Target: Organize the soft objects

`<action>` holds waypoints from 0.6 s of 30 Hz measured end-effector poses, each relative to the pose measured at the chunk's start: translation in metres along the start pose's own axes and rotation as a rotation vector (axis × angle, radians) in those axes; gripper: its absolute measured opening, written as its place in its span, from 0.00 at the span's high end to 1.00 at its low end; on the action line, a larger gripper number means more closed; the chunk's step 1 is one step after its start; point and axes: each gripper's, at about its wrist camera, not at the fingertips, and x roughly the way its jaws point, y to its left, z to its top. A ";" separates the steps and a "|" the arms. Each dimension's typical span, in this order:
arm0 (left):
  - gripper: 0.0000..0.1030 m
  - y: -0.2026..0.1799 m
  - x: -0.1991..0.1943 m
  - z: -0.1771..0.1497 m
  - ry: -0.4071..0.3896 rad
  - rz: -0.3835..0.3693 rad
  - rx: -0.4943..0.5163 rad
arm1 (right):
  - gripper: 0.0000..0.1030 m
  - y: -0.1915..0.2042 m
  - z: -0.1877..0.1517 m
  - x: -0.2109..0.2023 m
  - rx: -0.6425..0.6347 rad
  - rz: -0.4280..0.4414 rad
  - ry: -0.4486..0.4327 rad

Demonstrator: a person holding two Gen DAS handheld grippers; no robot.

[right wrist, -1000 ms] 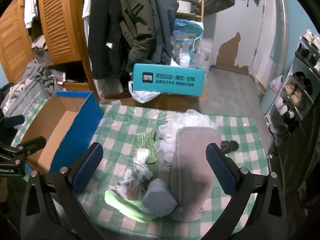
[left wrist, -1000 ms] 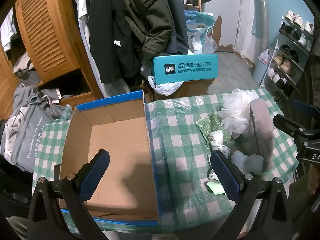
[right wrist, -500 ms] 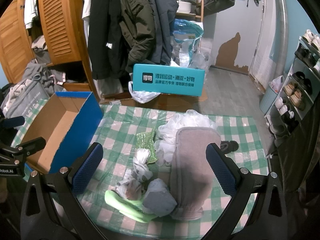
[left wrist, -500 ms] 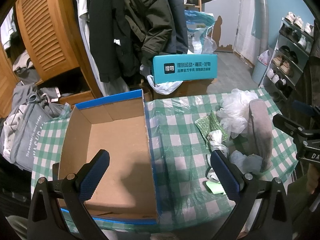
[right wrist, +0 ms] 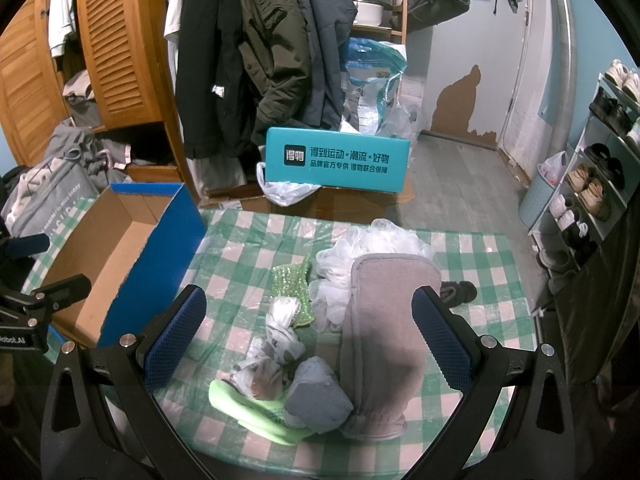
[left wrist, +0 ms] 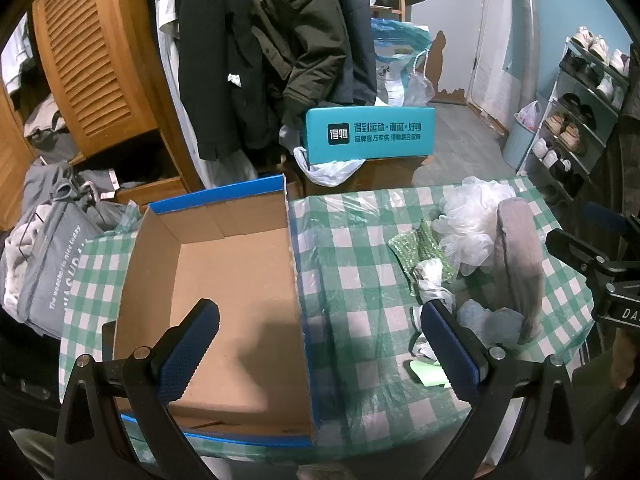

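A green-checked table point(right wrist: 472, 248) fills your view in a cluttered room, coats point(right wrist: 260, 60) hanging behind it and a shoe rack point(right wrist: 600, 152) to its right. On the table's left stands an open cardboard box point(left wrist: 224, 280), its blue wall just inside the near edge. Right of the box lies the heap: grey mitt point(right wrist: 384, 328), white mesh sponge point(right wrist: 360, 252), green cloth point(right wrist: 248, 412). Your left gripper point(left wrist: 320, 348) hangs wide over the box's right wall; your right gripper point(right wrist: 308, 344) gapes wide above the heap, holding nothing.

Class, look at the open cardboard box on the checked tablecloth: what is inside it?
The cardboard box shows only bare brown floor and walls. Its near strip is hidden behind the open left gripper, so that part cannot be checked.
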 end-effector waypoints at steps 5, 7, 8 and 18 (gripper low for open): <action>0.01 -0.001 0.000 -0.004 -0.001 -0.006 0.002 | 0.02 0.000 0.000 0.000 0.000 -0.001 0.000; 0.01 -0.002 0.000 -0.004 0.000 -0.007 0.002 | 0.02 0.000 0.000 0.000 0.001 -0.001 -0.001; 0.01 -0.003 -0.001 -0.005 0.001 -0.010 -0.001 | 0.02 -0.001 0.000 0.000 0.001 0.000 0.000; 0.01 -0.002 0.000 -0.002 0.007 -0.021 -0.008 | 0.02 -0.002 0.000 0.000 0.000 -0.001 0.001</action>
